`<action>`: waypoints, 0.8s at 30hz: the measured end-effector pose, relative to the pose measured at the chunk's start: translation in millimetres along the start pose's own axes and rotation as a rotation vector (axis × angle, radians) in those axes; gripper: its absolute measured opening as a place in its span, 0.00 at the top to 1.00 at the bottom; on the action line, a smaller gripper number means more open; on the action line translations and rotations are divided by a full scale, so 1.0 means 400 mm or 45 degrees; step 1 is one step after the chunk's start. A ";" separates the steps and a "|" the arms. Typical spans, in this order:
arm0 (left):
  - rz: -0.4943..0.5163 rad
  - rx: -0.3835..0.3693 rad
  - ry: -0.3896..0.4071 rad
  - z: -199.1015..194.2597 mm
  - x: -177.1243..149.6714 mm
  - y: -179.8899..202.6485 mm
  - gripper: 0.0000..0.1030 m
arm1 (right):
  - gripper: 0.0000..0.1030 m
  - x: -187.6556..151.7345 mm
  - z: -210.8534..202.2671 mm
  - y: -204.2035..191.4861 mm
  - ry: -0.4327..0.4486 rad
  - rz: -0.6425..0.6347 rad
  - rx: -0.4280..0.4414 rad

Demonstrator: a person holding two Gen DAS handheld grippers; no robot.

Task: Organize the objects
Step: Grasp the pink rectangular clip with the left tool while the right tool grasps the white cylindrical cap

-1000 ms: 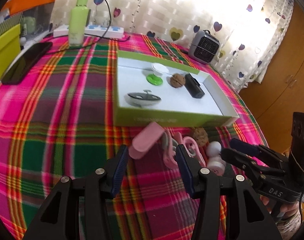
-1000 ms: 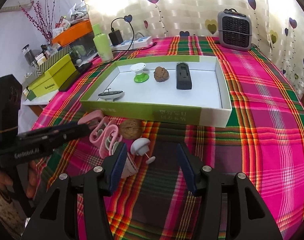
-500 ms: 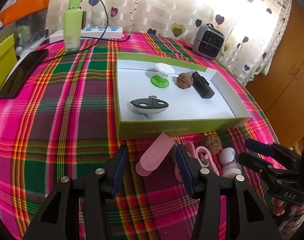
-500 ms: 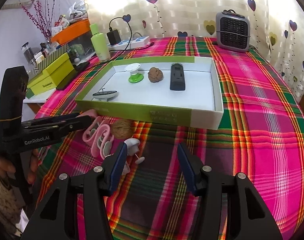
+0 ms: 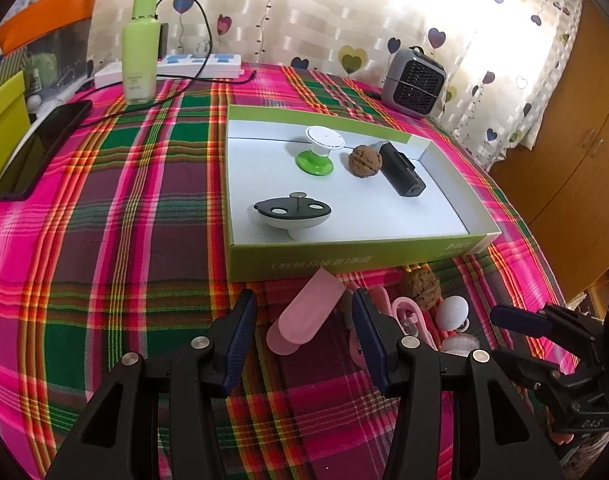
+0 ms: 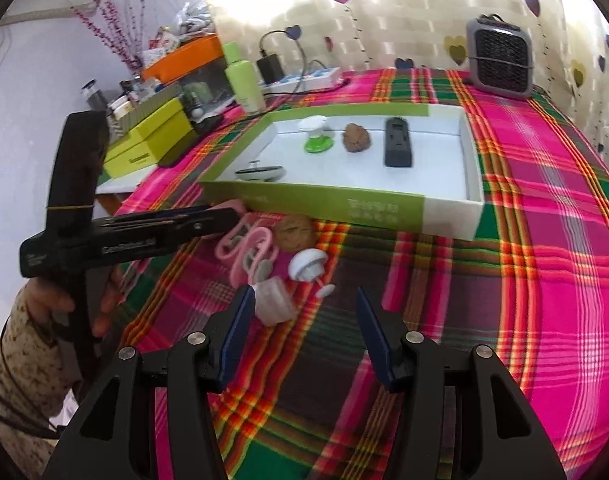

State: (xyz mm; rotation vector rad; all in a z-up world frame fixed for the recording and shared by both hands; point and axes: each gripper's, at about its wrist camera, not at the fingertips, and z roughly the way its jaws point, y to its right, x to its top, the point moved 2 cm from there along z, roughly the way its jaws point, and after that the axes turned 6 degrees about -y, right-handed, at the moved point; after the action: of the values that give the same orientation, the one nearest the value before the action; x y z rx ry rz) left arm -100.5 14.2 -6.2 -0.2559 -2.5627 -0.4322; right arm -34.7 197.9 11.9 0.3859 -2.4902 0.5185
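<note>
A green-sided white box [image 5: 356, 256] [image 6: 444, 216] holds a black-topped spinning top [image 5: 291, 216], a green-footed white stand [image 5: 318, 152], a walnut [image 5: 364, 160] and a black block [image 5: 400, 168]. In front of the box lie a pink flat case [image 5: 308, 312], pink clips [image 6: 248, 248], a second walnut [image 6: 294, 231], a white mushroom-shaped piece [image 6: 306, 266] and a small clear jar [image 6: 274, 300]. My left gripper [image 5: 302, 330] is open, with the pink case between its fingers. My right gripper [image 6: 302, 320] is open, just before the jar and white piece.
On the plaid tablecloth stand a grey heater [image 5: 416, 80], a green bottle [image 5: 139, 48], a power strip [image 5: 176, 66] and a black phone [image 5: 40, 148]. Yellow-green boxes [image 6: 152, 136] sit at the left edge. A wooden cabinet [image 5: 576, 128] is on the right.
Both grippers have drawn back and risen a little, so the box and the loose objects sit farther off. The pink case now lies between my left fingers. Both stay open.
</note>
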 end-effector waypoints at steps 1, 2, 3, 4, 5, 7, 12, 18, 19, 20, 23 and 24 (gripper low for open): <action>0.002 0.000 0.001 0.001 -0.001 0.002 0.53 | 0.49 0.002 0.000 -0.009 0.004 -0.020 0.010; 0.004 0.000 0.002 0.000 -0.004 0.003 0.53 | 0.49 0.001 0.001 -0.013 0.005 -0.031 0.014; 0.005 0.001 0.002 0.000 -0.006 0.004 0.53 | 0.49 0.001 0.003 -0.020 0.004 -0.049 0.014; 0.001 0.005 0.002 0.000 -0.005 0.005 0.54 | 0.49 0.000 0.006 -0.028 0.002 -0.069 0.006; -0.006 0.005 0.000 -0.002 -0.008 0.004 0.54 | 0.49 -0.002 0.011 -0.036 -0.002 -0.096 -0.014; -0.002 0.000 0.002 -0.002 -0.009 0.005 0.59 | 0.49 -0.006 0.022 -0.051 -0.015 -0.149 -0.052; 0.017 0.015 0.011 -0.009 -0.015 0.013 0.72 | 0.62 -0.010 0.031 -0.059 -0.021 -0.182 -0.075; 0.000 0.027 0.007 -0.011 -0.021 0.007 0.81 | 0.81 -0.011 0.038 -0.063 -0.031 -0.194 -0.084; -0.006 0.033 0.008 -0.011 -0.023 0.006 0.83 | 0.81 -0.012 0.039 -0.064 -0.031 -0.201 -0.088; -0.012 0.035 0.008 -0.011 -0.025 0.005 0.84 | 0.81 -0.014 0.038 -0.065 -0.030 -0.204 -0.090; -0.028 0.030 0.011 -0.016 -0.032 0.002 0.84 | 0.81 -0.015 0.033 -0.063 -0.027 -0.200 -0.087; -0.033 0.031 0.011 -0.019 -0.034 0.001 0.84 | 0.81 -0.015 0.032 -0.062 -0.024 -0.196 -0.085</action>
State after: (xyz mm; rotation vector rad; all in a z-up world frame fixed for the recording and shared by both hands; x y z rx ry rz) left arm -85.3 10.5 -7.3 -0.2122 -2.5635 -0.4105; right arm -26.3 171.4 5.5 0.5531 -2.4636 0.3705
